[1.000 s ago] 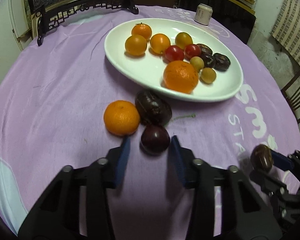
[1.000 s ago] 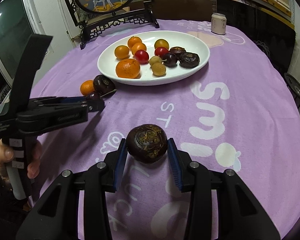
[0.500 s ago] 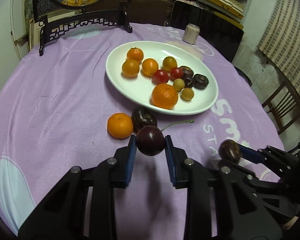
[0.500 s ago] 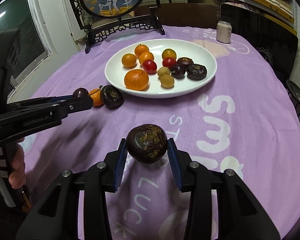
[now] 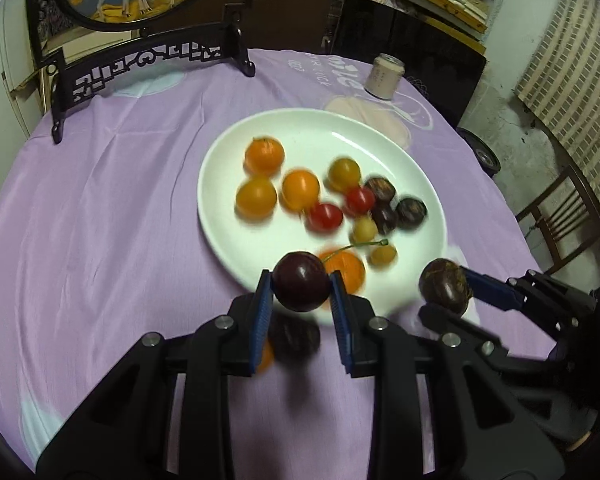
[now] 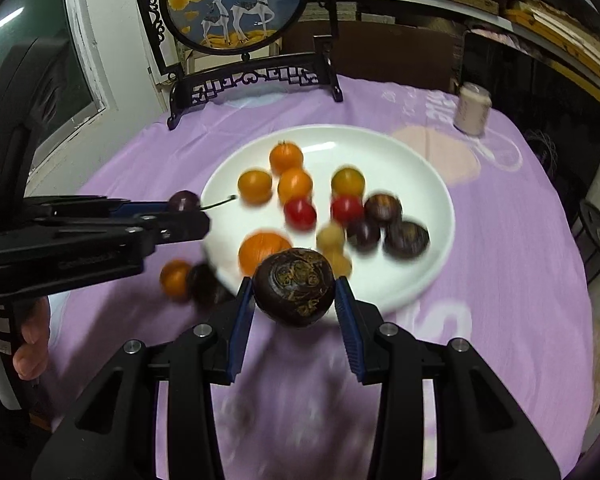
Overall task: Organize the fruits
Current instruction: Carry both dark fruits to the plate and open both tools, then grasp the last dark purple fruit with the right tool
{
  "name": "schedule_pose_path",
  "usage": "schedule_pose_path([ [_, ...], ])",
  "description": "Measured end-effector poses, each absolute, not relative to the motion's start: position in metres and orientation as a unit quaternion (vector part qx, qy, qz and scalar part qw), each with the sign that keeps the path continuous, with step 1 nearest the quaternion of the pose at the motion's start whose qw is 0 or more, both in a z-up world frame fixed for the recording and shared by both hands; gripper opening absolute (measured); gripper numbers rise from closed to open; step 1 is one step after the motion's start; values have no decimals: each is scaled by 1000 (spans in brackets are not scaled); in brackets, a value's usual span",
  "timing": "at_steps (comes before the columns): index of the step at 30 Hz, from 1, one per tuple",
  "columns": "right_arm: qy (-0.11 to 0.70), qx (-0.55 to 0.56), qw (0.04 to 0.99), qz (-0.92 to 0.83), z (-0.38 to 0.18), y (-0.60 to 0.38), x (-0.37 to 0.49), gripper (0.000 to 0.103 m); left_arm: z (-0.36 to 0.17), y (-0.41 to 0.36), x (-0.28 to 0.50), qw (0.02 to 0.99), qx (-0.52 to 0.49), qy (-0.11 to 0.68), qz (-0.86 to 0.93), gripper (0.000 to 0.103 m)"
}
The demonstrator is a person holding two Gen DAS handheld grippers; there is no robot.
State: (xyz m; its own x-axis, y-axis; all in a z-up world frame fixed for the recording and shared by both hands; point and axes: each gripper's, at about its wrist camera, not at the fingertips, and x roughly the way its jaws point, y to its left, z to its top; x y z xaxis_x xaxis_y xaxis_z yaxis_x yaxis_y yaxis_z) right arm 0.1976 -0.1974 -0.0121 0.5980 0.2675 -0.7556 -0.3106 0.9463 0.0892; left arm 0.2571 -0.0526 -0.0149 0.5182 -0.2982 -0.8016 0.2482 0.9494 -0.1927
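My left gripper (image 5: 300, 292) is shut on a dark cherry (image 5: 300, 286) with a long stem, held in the air above the near rim of the white plate (image 5: 300, 128). My right gripper (image 6: 294, 292) is shut on a dark brown water chestnut (image 6: 294, 286), also held above the plate's near rim (image 6: 440, 264). The plate carries several oranges, tomatoes, small yellow fruits and dark chestnuts. The right gripper with its chestnut (image 5: 444, 290) shows at the right of the left wrist view. The left gripper with the cherry (image 6: 184, 201) shows at the left of the right wrist view.
A small orange (image 6: 175, 277) and a dark chestnut (image 6: 206, 286) lie on the purple tablecloth (image 5: 100, 220) left of the plate. A black framed deer ornament (image 6: 236, 8) stands at the table's back. A beige cup (image 6: 472, 108) stands at the back right. A wooden chair (image 5: 560, 216) stands off the right edge.
Both grippers have moved forward toward the plate with their fruit. The left gripper closed on the cherry and lifted it off the cloth. The orange and chestnut stayed on the cloth.
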Motion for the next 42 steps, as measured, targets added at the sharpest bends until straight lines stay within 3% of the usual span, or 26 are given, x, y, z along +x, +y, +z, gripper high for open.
schedule_pose_path([
  [6,433,-28,888,148,-28,-194,248,41,-23,-61,308,865,-28,484,-134,29],
  [14,449,-26,880,150,-43,-192,274,41,-36,-70,321,860,-14,494,-129,30],
  [15,450,-29,880,148,-43,-191,274,44,-36,-70,322,860,-13,494,-126,34],
  [16,448,-33,881,146,-42,-191,274,49,-36,-70,323,860,-11,495,-124,51],
  [17,445,-37,883,142,-41,-191,272,54,-34,-68,323,863,-12,492,-119,60],
  [18,442,-42,886,136,-38,-191,268,63,-31,-66,321,866,-11,486,-115,60],
  [21,426,-64,894,124,-26,-194,250,64,-22,-60,312,870,-15,479,-119,65],
  [23,416,-64,899,122,-17,-198,233,68,-12,-51,295,877,-27,465,-118,83],
  [25,400,-57,907,118,-9,-204,209,92,-4,-43,275,886,-33,448,-115,93],
  [26,389,-54,913,110,-5,-207,195,98,-1,-39,261,892,-33,437,-112,96],
  [32,363,-28,926,101,-2,-211,132,101,-9,-13,185,907,-23,412,-88,98],
  [42,410,8,899,155,-30,-169,113,102,-32,39,131,907,-28,420,-35,98],
])
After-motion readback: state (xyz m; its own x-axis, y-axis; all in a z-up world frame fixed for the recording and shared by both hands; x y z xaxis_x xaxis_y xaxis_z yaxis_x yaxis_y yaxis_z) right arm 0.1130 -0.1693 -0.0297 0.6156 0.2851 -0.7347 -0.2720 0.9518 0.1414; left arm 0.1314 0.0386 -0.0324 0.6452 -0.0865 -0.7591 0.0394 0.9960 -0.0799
